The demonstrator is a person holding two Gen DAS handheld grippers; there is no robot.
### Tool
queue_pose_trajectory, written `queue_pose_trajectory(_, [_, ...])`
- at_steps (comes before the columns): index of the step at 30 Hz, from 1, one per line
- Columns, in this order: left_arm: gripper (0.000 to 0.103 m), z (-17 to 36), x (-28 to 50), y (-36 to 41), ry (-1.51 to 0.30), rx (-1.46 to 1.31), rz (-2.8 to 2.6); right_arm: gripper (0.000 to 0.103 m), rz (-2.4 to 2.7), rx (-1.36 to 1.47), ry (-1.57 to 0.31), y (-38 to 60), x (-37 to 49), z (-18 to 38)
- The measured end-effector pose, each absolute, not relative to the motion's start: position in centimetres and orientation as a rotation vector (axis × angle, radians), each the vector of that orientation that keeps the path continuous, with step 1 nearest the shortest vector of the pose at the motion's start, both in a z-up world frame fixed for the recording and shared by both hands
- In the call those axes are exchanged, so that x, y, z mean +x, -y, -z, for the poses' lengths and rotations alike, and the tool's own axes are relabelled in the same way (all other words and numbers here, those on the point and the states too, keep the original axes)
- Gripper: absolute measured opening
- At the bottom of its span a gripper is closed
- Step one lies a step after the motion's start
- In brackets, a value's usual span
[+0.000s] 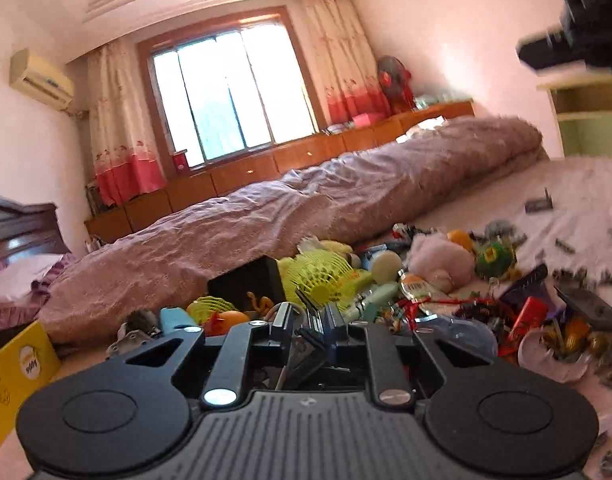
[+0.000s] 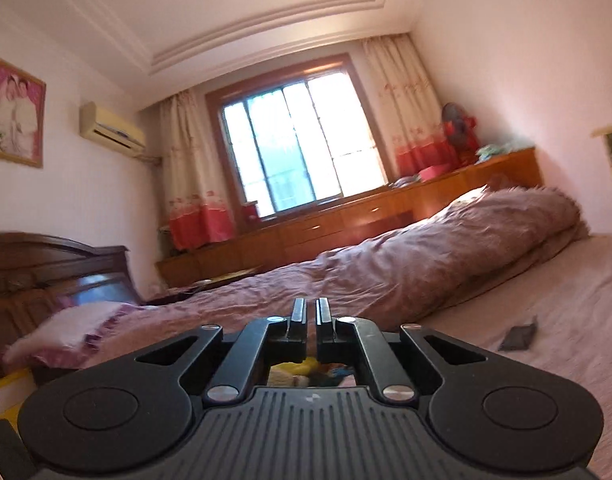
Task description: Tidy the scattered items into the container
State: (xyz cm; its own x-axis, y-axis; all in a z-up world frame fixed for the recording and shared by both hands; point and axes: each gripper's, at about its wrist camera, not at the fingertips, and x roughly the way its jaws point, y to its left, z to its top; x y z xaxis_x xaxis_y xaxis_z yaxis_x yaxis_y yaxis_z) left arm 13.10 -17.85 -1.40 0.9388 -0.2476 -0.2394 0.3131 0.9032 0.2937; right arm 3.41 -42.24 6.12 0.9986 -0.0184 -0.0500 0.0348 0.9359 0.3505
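Observation:
A heap of scattered items lies on the bed: yellow-green shuttlecocks [image 1: 322, 278], a pink plush toy [image 1: 438, 258], a green ball [image 1: 494, 257], a black box [image 1: 245, 286] and several small bits. My left gripper [image 1: 308, 314] hovers low at the heap's near edge. Its jaws stand nearly together on a small thin metal-looking piece [image 1: 310, 322]; what that piece is I cannot tell. A yellow cardboard box [image 1: 13, 368] stands at the far left. My right gripper [image 2: 310, 314] is shut with nothing between its fingers and points level over the bed.
A long rolled pink quilt [image 1: 306, 208] lies across the bed behind the heap. A pillow [image 2: 77, 332] and a dark headboard [image 2: 45, 264] are at the left. A small dark item [image 2: 518, 338] lies alone on the sheet. A blurred black device [image 1: 574, 28] hangs at the upper right.

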Motion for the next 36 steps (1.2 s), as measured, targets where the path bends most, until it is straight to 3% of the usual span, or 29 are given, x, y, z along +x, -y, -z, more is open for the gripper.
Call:
queue_pose_trajectory(2, [0.004,0.9,12.9,17.3,-0.193,0.298,0.293,0.005,0.038,0.389,-0.048,43.0,3.4,-6.1])
queue_pose_trajectory(4, [0.003,0.3,12.7,16.7,-0.185,0.265,0.299,0.006,0.069,0.396,-0.058,43.6,3.6,-6.3])
queue_pose_trajectory(6, [0.003,0.0,12.3,16.2,-0.171,0.248,0.301,0.017,0.133,0.391,-0.099,44.2,4.0,-6.4])
queue_pose_trajectory(7, [0.004,0.0,12.2,16.0,-0.174,0.249,0.311,0.041,0.16,0.384,-0.146,44.7,4.5,-6.3])
queue_pose_trajectory(8, [0.017,0.1,12.1,16.0,-0.193,0.265,0.351,0.068,0.167,0.375,-0.187,45.0,5.0,-5.9])
queue_pose_trajectory(9, [0.03,0.5,11.9,16.1,-0.201,0.293,0.391,0.072,0.164,0.359,-0.237,45.4,5.6,-5.4])
queue_pose_trajectory(10, [0.072,0.9,11.6,16.3,-0.203,0.331,0.399,0.071,0.173,0.348,-0.259,45.6,5.9,-4.9])
queue_pose_trajectory(11, [0.103,1.5,11.4,17.0,-0.211,0.391,0.385,0.072,0.19,0.34,-0.264,45.5,5.9,-4.3])
queue_pose_trajectory(18, [0.099,3.6,10.9,19.4,-0.212,0.504,0.311,0.072,0.255,0.232,-0.386,44.0,5.8,0.5])
queue_pose_trajectory(24, [0.078,3.0,10.1,18.7,-0.125,0.527,0.241,0.072,0.236,0.241,-0.335,43.7,5.3,-0.4])
queue_pose_trajectory(28, [0.078,5.4,7.6,21.4,0.116,1.049,0.211,0.073,0.198,0.252,-0.307,43.6,5.3,-1.5])
queue_pose_trajectory(30, [0.078,6.8,6.9,22.1,0.155,1.239,0.276,0.073,0.191,0.244,-0.297,43.5,5.1,-1.8])
queue_pose_trajectory(33, [0.073,7.5,7.1,22.6,0.089,1.328,0.308,0.074,0.197,0.269,-0.285,44.0,4.8,-2.2])
queue_pose_trajectory(36, [0.059,6.4,8.2,22.6,-0.032,1.257,0.26,0.074,0.217,0.328,-0.272,45.1,4.4,-2.6])
